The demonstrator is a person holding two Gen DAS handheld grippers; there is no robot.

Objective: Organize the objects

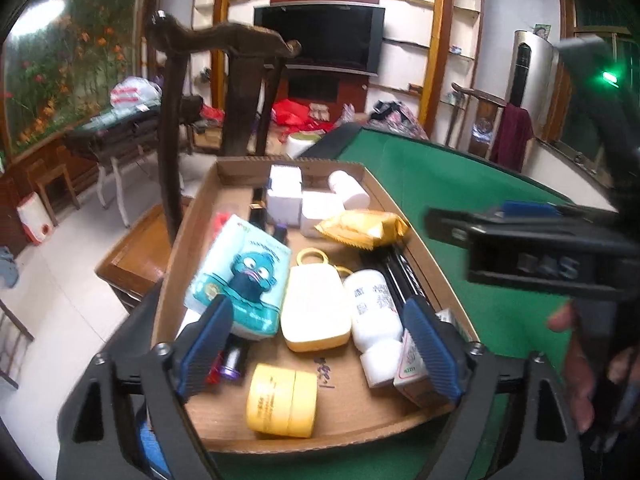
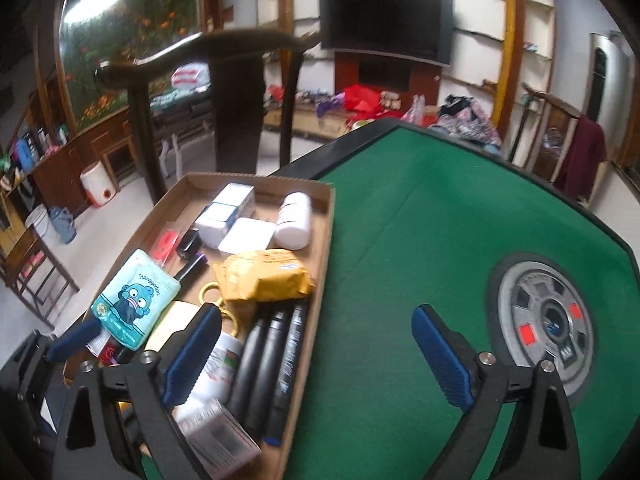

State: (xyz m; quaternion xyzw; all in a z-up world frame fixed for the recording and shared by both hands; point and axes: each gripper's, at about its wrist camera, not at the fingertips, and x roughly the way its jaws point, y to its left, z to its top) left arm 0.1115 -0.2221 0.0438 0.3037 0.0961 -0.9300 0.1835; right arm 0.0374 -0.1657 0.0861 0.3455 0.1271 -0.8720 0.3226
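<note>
The left gripper (image 1: pixel 320 344) stands wide with nothing between its blue pads (image 1: pixel 208 344), poised over the near end of the cardboard tray (image 1: pixel 416 236) that holds the sorted things. Directly between the pads lie a cream case with yellow ring handles (image 1: pixel 312 304) and a white bottle with printed text (image 1: pixel 374 308); at 6 o'clock from these a yellow jar (image 1: pixel 282 400) rests on its side, and at 10 o'clock a teal tissue pack with a cartoon face (image 1: pixel 244 276) leans over the dark tubes. A small printed box (image 1: pixel 412 364) sits tight against the inner face of the right pad, crowding that side. Farther up the tray, at 12 o'clock, are a yellow padded packet (image 1: pixel 364 228), white boxes (image 1: pixel 286 196) and a white pill bottle (image 1: pixel 348 190). The right gripper (image 2: pixel 316 356) is also spread wide and empty, straddling the tray's right wall: its left pad hangs over the bottle and the black marker pens (image 2: pixel 272 364), its right pad over the green table (image 2: pixel 420 232). At 3 o'clock from it lies the table's round centre panel (image 2: pixel 544 324). A dark wooden chair (image 1: pixel 180 92) stands beyond the tray at 11 o'clock
</note>
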